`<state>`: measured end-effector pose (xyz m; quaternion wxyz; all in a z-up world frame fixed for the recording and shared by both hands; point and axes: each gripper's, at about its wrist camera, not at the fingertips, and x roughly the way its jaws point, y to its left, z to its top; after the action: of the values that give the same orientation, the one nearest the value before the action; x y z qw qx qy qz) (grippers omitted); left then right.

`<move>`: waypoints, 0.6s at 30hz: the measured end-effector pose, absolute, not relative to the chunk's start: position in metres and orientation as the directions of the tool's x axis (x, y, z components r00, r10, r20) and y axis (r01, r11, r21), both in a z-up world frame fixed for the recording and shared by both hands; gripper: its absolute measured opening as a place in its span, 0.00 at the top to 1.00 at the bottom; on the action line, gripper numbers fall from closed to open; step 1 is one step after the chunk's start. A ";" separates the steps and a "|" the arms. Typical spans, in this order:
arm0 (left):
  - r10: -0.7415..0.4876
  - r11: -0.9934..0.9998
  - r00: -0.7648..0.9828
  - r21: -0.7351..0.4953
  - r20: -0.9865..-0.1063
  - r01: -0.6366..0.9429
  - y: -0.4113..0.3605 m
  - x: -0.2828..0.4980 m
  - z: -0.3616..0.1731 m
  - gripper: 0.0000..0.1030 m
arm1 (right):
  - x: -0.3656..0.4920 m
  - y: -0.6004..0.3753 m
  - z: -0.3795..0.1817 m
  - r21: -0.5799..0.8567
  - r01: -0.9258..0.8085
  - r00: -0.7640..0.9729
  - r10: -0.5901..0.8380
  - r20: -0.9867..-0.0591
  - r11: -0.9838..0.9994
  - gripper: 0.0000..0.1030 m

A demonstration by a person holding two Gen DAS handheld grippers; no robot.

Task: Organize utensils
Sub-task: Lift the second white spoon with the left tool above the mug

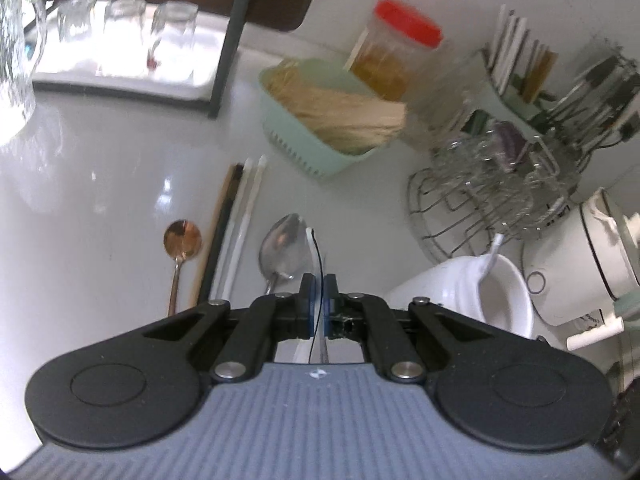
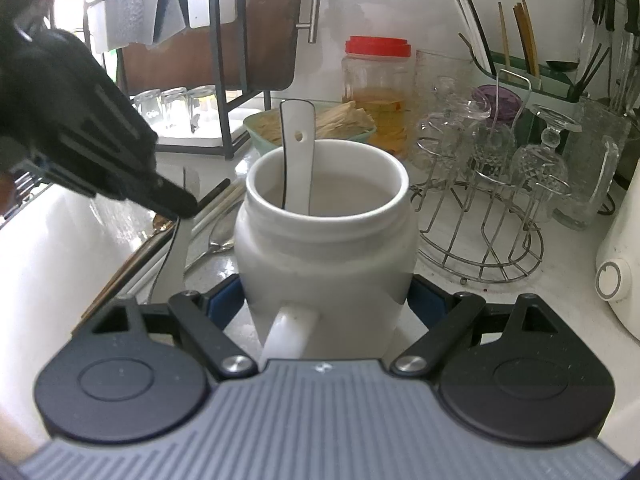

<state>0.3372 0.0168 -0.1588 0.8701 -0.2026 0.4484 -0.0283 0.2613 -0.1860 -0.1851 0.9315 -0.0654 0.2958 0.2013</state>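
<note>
My left gripper (image 1: 319,294) is shut on a white ceramic spoon with a black rim (image 1: 311,248), seen edge-on between the blue pads and lifted off the counter. In the right wrist view the left gripper (image 2: 180,205) comes in from the left with that spoon (image 2: 179,249) hanging below it. My right gripper (image 2: 324,300) is shut on a white mug (image 2: 324,248), its pads pressing both sides. A second white spoon (image 2: 298,152) stands inside the mug. On the counter lie a silver spoon (image 1: 282,248), a copper spoon (image 1: 182,238) and several chopsticks (image 1: 232,220). The mug (image 1: 440,280) sits right of my left gripper.
A green basket of wooden sticks (image 1: 296,128) and a red-lidded jar (image 1: 394,52) stand behind. A wire rack with upturned glasses (image 2: 480,208) is on the right, beside a white appliance (image 2: 620,264). A holder with chopsticks (image 2: 516,68) is at the back. Glasses on a tray (image 1: 120,40) are far left.
</note>
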 end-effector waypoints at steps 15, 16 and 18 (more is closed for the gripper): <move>-0.219 0.942 0.665 -0.332 -0.714 -0.046 0.002 0.328 -0.132 0.96 | 0.268 -0.183 -0.186 -0.016 -0.439 0.740 0.351 -0.574 0.898 0.12; -0.220 0.943 0.670 -0.329 -0.709 -0.039 0.002 0.326 -0.128 0.96 | 0.269 -0.182 -0.186 -0.017 -0.439 0.740 0.351 -0.574 0.898 0.12; -0.220 0.946 0.681 -0.323 -0.699 -0.026 0.001 0.325 -0.119 0.96 | 0.269 -0.182 -0.187 -0.017 -0.439 0.740 0.351 -0.574 0.898 0.12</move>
<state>0.3246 0.0014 -0.1190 0.9035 -0.1553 0.3959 -0.0537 0.2688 -0.1824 -0.1866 0.9297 -0.0757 0.2912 0.2124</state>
